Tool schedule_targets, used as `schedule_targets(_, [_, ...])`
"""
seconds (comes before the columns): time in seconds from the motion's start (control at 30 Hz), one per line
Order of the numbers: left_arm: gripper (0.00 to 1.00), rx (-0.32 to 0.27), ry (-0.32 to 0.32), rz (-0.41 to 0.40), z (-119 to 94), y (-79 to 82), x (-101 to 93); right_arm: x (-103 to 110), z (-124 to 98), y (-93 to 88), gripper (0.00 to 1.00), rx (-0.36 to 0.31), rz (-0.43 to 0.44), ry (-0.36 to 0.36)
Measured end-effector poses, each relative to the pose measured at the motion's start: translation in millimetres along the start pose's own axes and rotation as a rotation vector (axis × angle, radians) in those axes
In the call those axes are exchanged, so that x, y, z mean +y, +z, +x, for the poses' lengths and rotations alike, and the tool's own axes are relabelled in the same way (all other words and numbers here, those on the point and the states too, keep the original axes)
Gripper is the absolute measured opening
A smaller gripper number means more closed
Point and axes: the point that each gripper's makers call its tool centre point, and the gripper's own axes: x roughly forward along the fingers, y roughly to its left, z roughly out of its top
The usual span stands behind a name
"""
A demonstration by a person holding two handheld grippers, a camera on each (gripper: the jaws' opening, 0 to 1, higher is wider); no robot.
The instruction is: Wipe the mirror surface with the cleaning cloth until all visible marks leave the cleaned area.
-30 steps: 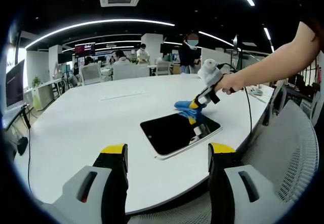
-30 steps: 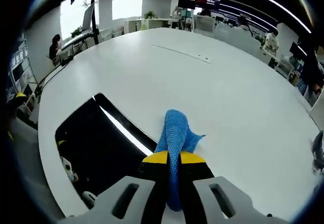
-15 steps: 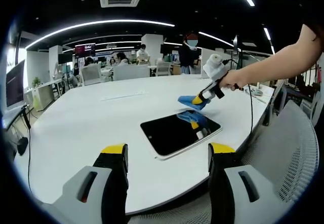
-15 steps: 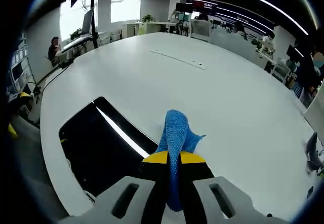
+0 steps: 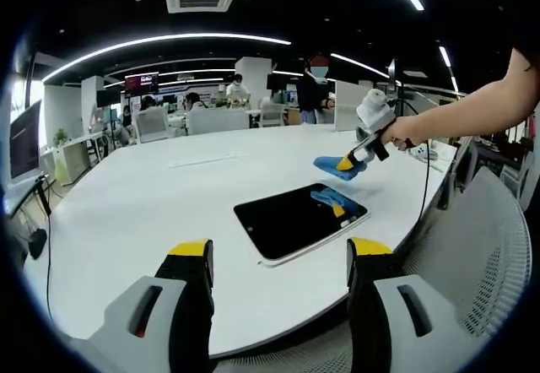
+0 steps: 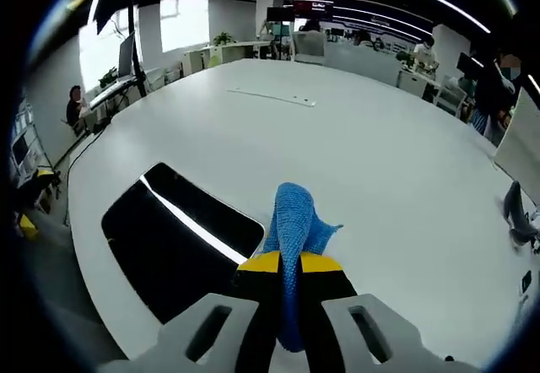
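The mirror (image 5: 297,219) is a dark rectangular slab with a white rim, lying flat on the white table (image 5: 135,204); in the right gripper view the mirror (image 6: 173,238) lies to the left below the cloth. My right gripper (image 6: 285,262) is shut on the blue cleaning cloth (image 6: 294,221). In the left gripper view that right gripper (image 5: 348,165), held by a person's hand, hangs above the table past the mirror's far right corner with the blue cloth (image 5: 336,166) in it; the cloth's reflection shows in the glass. My left gripper (image 5: 278,255) is open near the table's front edge, holding nothing.
A grey mesh chair (image 5: 489,246) stands at the right of the table. Office desks, monitors and several people (image 5: 314,86) fill the back of the room. A thin strip (image 6: 270,97) lies flat farther out on the table.
My right gripper has lifted off the mirror with the cloth and moved right and away, past the mirror's far corner. The left gripper has stayed still.
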Motion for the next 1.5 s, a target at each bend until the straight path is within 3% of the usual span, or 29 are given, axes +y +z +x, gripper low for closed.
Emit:
schedule_targets(0.23, [0.62,0.000,-0.001,0.001,-1,-0.2,-0.6,-2,-9,-19.5,0.01,0.008,0.062,-0.001])
schedule_targets(0.43, [0.62,0.001,0.000,0.001,-1,-0.6,-0.8,1,-14,-33.2,0.01,0.013,0.067,-0.001])
schedule_targets(0.5, [0.62,0.001,-0.001,0.001,-1,-0.6,-0.9,6,-15,-40.8,0.01,0.038,0.125,0.014])
schedule_targets(0.83, [0.62,0.001,0.000,0.000,-2,-1.0,-0.6,21,-15,-59.5,0.02,0.071,0.114,0.024])
schedule_targets(1.07, [0.62,0.000,0.001,-0.001,-2,-1.2,-0.3,28,-19,-64.6,0.04,0.084,0.086,0.021])
schedule_targets(1.2, [0.62,0.002,0.002,-0.001,-2,-1.9,0.1,30,-21,-63.6,0.06,0.076,0.118,0.026])
schedule_targets(1.37, [0.62,0.003,0.002,-0.001,-2,-2.1,0.0,27,-28,-52.8,0.18,0.008,0.167,0.027])
schedule_targets(1.5, [0.62,0.003,0.001,-0.001,-2,-2.2,0.3,24,-41,-44.1,0.19,-0.038,0.151,0.020])
